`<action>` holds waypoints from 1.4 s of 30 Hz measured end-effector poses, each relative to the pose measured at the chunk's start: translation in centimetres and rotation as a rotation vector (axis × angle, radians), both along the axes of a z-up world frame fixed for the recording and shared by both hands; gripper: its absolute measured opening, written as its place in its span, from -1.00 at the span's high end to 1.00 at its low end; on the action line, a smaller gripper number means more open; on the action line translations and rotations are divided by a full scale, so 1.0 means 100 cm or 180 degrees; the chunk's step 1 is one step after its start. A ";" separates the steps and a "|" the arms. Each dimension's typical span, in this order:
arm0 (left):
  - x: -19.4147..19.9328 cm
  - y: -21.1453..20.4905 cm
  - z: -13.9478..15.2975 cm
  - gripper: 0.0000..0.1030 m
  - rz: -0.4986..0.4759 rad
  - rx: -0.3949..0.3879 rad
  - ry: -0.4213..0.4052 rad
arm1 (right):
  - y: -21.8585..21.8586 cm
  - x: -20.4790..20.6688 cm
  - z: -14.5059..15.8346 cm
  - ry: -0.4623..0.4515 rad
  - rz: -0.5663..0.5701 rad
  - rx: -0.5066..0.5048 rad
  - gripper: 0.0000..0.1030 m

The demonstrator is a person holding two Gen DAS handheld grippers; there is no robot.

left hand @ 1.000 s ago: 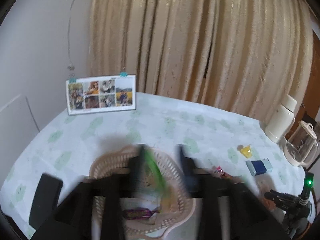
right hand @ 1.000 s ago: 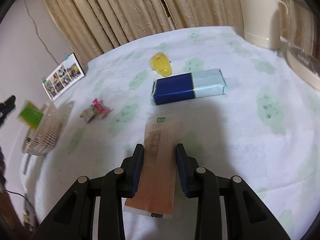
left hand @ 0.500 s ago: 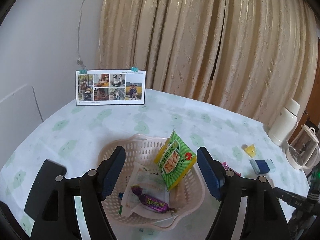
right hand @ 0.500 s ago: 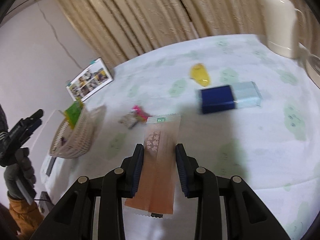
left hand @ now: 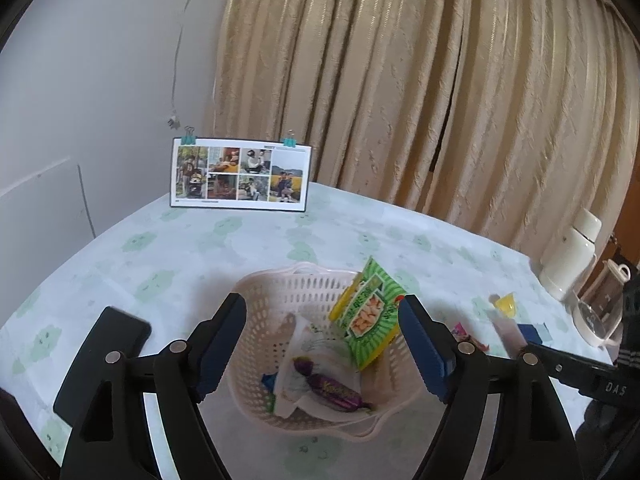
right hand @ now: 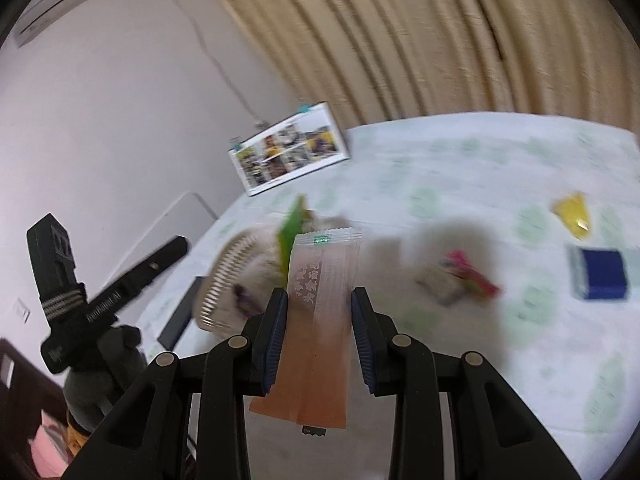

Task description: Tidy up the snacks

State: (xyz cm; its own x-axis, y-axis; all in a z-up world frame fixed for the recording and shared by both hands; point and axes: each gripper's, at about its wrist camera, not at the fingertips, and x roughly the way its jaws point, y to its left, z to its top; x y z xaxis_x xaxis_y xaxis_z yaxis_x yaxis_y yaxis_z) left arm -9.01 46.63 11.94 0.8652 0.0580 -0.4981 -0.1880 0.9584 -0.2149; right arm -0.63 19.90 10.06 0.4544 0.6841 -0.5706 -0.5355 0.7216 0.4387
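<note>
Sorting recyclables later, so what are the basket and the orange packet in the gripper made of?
Basket: apparently moulded plastic, pale pink, with regular slotted holes. Orange packet: thin, slightly translucent film, probably plastic, with a crimped serrated end, held in the right gripper.

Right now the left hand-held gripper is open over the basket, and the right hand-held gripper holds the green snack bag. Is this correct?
Not quite. The right hand-held gripper holds the orange packet, as the right wrist view shows. The green snack bag already stands in the basket. The left hand-held gripper is indeed open over the basket.
</note>
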 end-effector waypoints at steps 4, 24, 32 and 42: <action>-0.006 0.011 -0.003 -0.53 0.0063 -0.0006 -0.0011 | 0.036 0.003 0.001 -0.0011 0.0169 -0.0005 0.42; -0.009 0.027 -0.018 -0.63 0.0151 -0.0248 0.0010 | 0.063 0.027 -0.016 0.0126 0.0058 0.0128 0.01; -0.007 0.003 -0.010 -0.63 0.0014 -0.0177 -0.0024 | 0.039 0.024 -0.021 0.0040 -0.0162 0.0015 -0.15; 0.002 -0.034 -0.006 -0.63 -0.0224 -0.0118 -0.0016 | -0.024 0.038 -0.047 0.0173 -0.0597 -0.0124 -0.22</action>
State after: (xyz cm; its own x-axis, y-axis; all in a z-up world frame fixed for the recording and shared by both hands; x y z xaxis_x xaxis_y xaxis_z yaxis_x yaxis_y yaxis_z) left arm -8.78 43.26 11.35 0.8689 -0.0215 -0.4945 -0.1193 0.9605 -0.2514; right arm 3.19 17.51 5.39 0.5396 0.5672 -0.6222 -0.3665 0.8235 0.4330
